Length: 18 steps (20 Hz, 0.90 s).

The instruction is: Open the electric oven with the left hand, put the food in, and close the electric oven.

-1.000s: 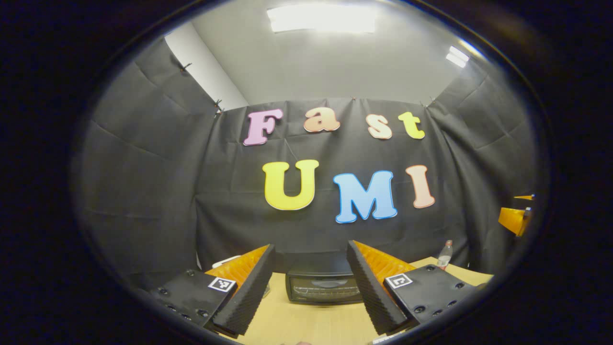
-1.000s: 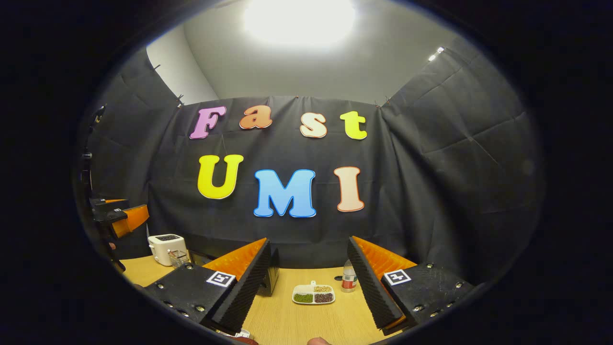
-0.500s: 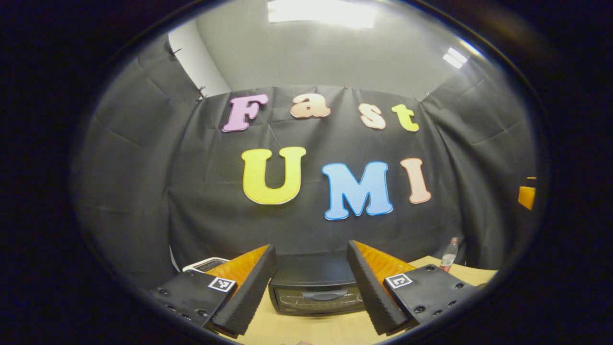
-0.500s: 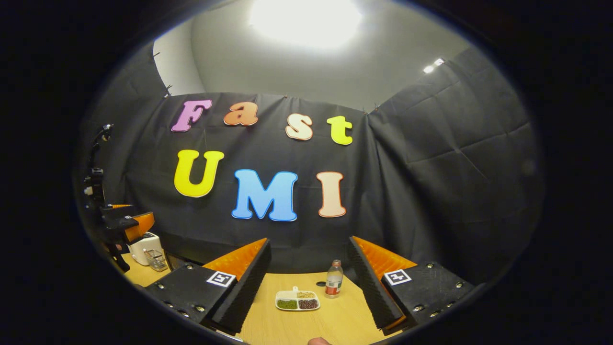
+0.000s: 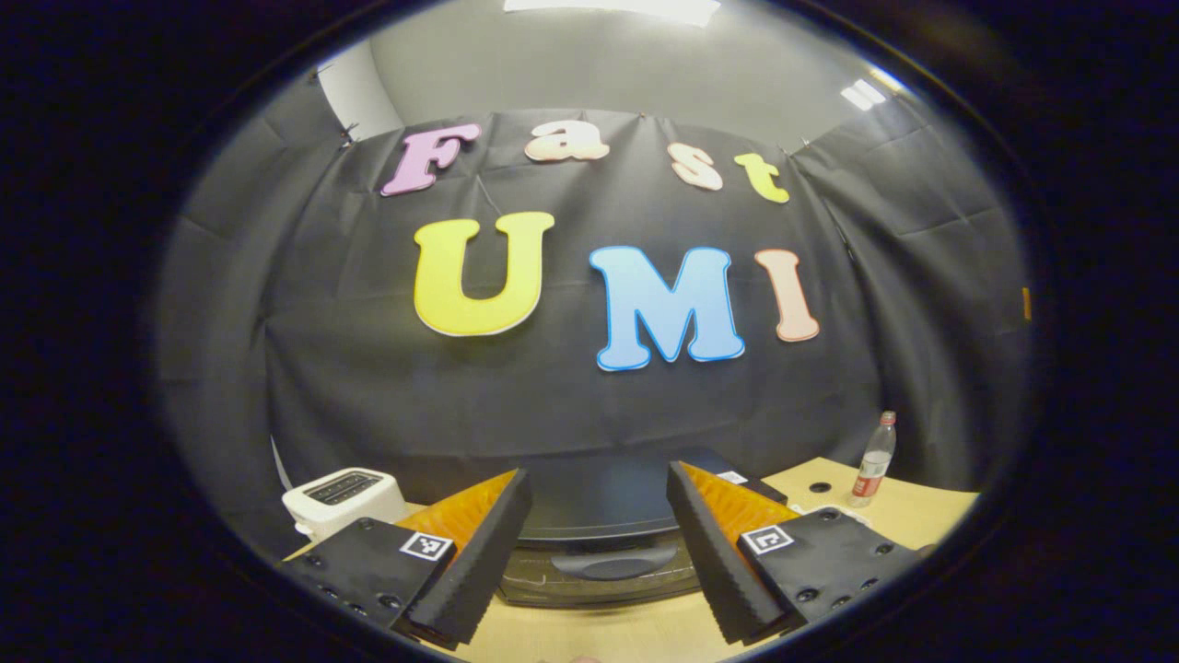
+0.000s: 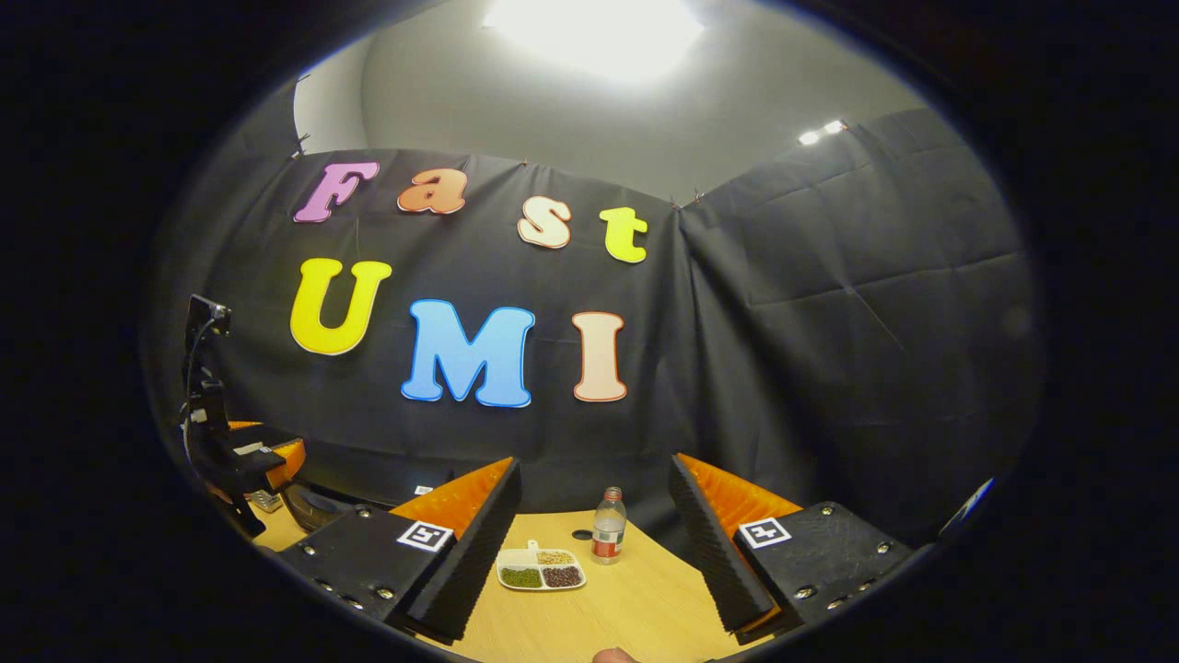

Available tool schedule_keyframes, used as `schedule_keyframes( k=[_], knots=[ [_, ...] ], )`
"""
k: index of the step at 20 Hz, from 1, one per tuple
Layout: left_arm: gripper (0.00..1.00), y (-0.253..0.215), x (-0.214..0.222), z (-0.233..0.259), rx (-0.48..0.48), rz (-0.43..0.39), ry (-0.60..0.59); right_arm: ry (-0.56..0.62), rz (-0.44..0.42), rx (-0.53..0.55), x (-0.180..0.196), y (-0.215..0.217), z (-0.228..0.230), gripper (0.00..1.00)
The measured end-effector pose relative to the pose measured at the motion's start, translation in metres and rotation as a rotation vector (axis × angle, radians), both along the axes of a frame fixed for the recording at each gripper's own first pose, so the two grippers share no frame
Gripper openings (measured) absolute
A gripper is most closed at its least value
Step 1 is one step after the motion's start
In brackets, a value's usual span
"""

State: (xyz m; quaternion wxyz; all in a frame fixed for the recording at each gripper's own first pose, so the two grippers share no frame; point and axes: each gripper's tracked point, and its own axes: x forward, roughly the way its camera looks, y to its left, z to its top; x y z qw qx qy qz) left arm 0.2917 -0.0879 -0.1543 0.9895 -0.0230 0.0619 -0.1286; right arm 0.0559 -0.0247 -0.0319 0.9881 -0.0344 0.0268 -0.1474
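- Left gripper view: left gripper (image 5: 597, 552) wide open, empty, oven (image 5: 599, 543) close ahead, handle (image 5: 603, 564) between its fingers; closing early could miss it.
- Right gripper view: right gripper (image 6: 594, 552) open, empty; food tray (image 6: 541, 571) beside bottle (image 6: 607, 527), which a reach may topple.

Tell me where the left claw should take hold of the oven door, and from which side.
Grip the curved handle high on the oven door's front, coming straight in from the front. It is a wide bar across the door, level with the open left claw and centred between its fingers. Turning the claw to pinch it top and bottom would probably hold better.
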Motion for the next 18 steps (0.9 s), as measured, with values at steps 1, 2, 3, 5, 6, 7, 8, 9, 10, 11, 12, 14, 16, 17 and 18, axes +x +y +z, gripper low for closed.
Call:
schedule_keyframes(
  k=[1, 2, 3, 5, 6, 7, 8, 9, 10, 11, 12, 14, 16, 17, 18],
  knots=[
    [1.00, -0.003, 0.007, -0.010, -0.002, -0.006, 0.016, 0.009, -0.012, -0.009, -0.002, -0.001, -0.001, 0.97],
    [0.98, -0.007, 0.012, -0.020, -0.004, -0.014, 0.031, 0.019, -0.024, -0.017, -0.004, -0.003, -0.003, 0.97],
    [0.98, -0.011, 0.018, -0.028, -0.006, -0.024, 0.045, 0.032, -0.034, -0.024, -0.005, -0.003, -0.004, 0.97],
    [0.98, -0.015, 0.027, -0.044, -0.011, -0.031, 0.071, 0.044, -0.044, -0.037, -0.006, -0.001, -0.003, 0.97],
    [0.98, -0.018, 0.030, -0.054, -0.012, -0.035, 0.089, 0.050, -0.048, -0.047, -0.006, -0.001, -0.003, 0.97],
    [0.98, -0.021, 0.032, -0.063, -0.014, -0.039, 0.105, 0.053, -0.053, -0.060, -0.006, 0.000, -0.002, 0.97],
    [0.98, -0.024, 0.034, -0.071, -0.012, -0.043, 0.119, 0.054, -0.056, -0.069, -0.006, 0.000, -0.001, 0.97],
    [0.98, -0.026, 0.036, -0.080, -0.002, -0.044, 0.131, 0.058, -0.057, -0.072, -0.006, 0.002, 0.000, 0.97],
    [0.98, -0.028, 0.036, -0.088, 0.010, -0.045, 0.141, 0.063, -0.056, -0.072, -0.006, 0.004, -0.001, 0.97],
    [0.98, -0.029, 0.036, -0.095, 0.020, -0.044, 0.151, 0.069, -0.057, -0.074, -0.006, 0.005, -0.002, 0.97],
    [0.98, -0.030, 0.035, -0.103, 0.027, -0.045, 0.161, 0.075, -0.057, -0.075, -0.007, 0.005, -0.004, 0.97],
    [0.98, -0.030, 0.033, -0.111, 0.032, -0.041, 0.175, 0.085, -0.059, -0.078, -0.007, 0.005, -0.005, 0.97],
    [0.93, -0.032, 0.037, -0.111, 0.033, -0.037, 0.160, 0.087, -0.060, -0.081, -0.008, 0.005, -0.004, 0.97],
    [0.98, -0.030, 0.037, -0.109, 0.029, -0.033, 0.155, 0.088, -0.059, -0.083, -0.008, 0.005, -0.003, 0.97],
    [0.98, -0.030, 0.038, -0.109, 0.026, -0.028, 0.154, 0.090, -0.056, -0.086, -0.007, 0.006, -0.003, 0.97]
  ],
)
